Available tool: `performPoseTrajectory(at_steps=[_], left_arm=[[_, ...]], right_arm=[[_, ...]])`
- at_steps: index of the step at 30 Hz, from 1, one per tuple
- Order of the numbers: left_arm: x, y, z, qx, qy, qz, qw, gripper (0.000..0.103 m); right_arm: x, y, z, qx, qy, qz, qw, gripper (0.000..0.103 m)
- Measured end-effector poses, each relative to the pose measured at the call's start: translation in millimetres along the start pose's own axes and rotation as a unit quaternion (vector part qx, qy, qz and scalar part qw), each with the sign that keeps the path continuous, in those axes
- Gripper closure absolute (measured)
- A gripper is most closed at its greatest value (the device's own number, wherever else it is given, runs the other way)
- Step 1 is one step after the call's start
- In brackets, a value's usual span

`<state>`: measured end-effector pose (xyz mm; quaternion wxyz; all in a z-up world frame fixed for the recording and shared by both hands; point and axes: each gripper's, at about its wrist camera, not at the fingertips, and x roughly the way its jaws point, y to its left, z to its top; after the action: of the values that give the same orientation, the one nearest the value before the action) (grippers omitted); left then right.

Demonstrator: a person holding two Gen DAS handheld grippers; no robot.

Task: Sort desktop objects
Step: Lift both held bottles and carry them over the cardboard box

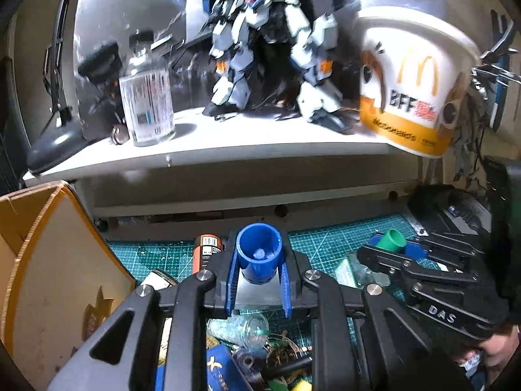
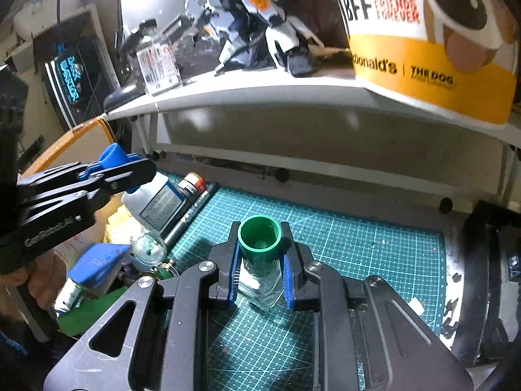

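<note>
The left hand-held gripper (image 1: 259,282) pinches a blue-capped small bottle (image 1: 259,254) above the green gridded cutting mat (image 1: 325,234). The right hand-held gripper (image 2: 260,280) pinches a green-capped clear glass bottle (image 2: 259,247) over that mat, right of the clutter. Beyond the mat, a white shelf (image 1: 228,150) carries a grey robot model (image 1: 270,58).

The left gripper (image 1: 259,280) clamps a blue-capped bottle (image 1: 259,252) above clutter on the green cutting mat (image 1: 329,238).

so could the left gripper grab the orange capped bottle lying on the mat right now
Probably not yet: the left gripper is already shut on a blue-capped bottle. The orange-capped bottle lies close beside it, uncovered.
</note>
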<state>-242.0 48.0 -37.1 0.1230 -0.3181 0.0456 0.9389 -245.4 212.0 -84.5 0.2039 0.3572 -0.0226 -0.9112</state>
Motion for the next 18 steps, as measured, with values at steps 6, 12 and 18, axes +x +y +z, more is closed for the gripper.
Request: performPoseTrajectory(at_steps=[6, 12, 18], left_arm=[[-18.8, -1.4, -0.9, -0.002, -0.02, 0.001, 0.9998, 0.082], [-40.2, 5.8, -6.9, -0.022, -0.042, -0.003, 0.9989, 0.082], [-74.9, 7.7, -2.9, -0.03, -0.074, -0.011, 0.9968, 0.082]], right_arm=[[-10.1, 5.4, 3.7, 0.001, -0.02, 0.015, 1.0, 0.083], [-22.9, 14.9, 11.1, -0.005, -0.037, 0.01, 0.999, 0.083], [-52.1, 26.9, 16.9, -0.003, -0.048, -0.005, 0.999, 0.083]])
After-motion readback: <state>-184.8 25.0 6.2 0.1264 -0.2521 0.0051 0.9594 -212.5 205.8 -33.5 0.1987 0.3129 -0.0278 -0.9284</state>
